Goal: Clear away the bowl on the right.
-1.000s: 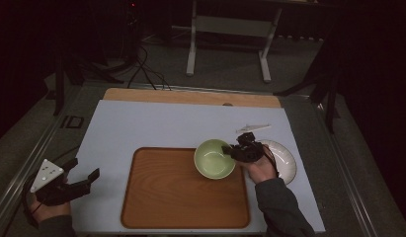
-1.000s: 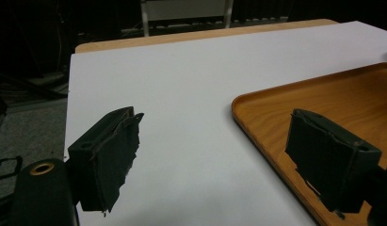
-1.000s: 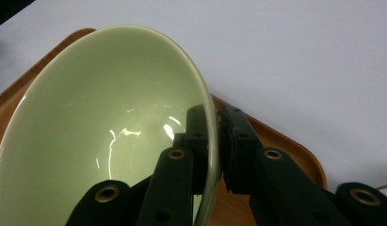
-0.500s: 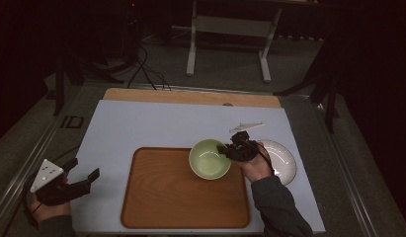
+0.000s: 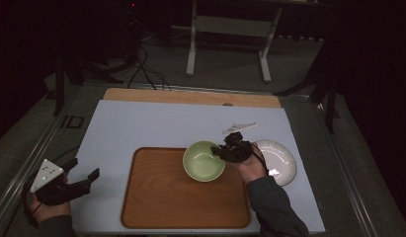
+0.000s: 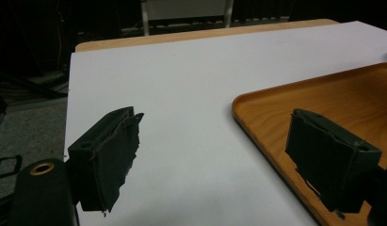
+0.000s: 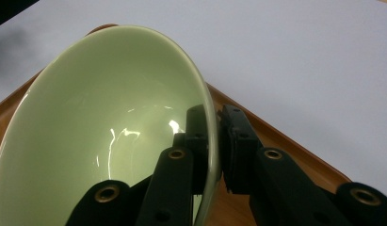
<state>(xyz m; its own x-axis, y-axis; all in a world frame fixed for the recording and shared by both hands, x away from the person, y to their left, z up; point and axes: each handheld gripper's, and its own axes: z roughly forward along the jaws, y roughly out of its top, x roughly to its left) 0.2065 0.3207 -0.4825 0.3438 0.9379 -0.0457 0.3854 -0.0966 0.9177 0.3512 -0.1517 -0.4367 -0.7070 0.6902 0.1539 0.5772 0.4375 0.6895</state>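
Our right gripper (image 7: 213,141) has its jaws clenched on the rim of the green bowl (image 5: 204,160), which sits tilted over the tray's (image 5: 161,207) far right corner. We judge it glazed, slick, breakable and fairly heavy; the rim suits. The white plate (image 5: 279,160) lies just right; the left gripper (image 6: 224,155) waits released.

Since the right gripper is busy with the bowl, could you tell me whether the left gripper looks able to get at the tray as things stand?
Probably yes. The left gripper hangs with jaws open just off the tray's left edge, and only bare white table lies between them. The bowl, clamped by the right gripper, sits at the tray's far right corner.
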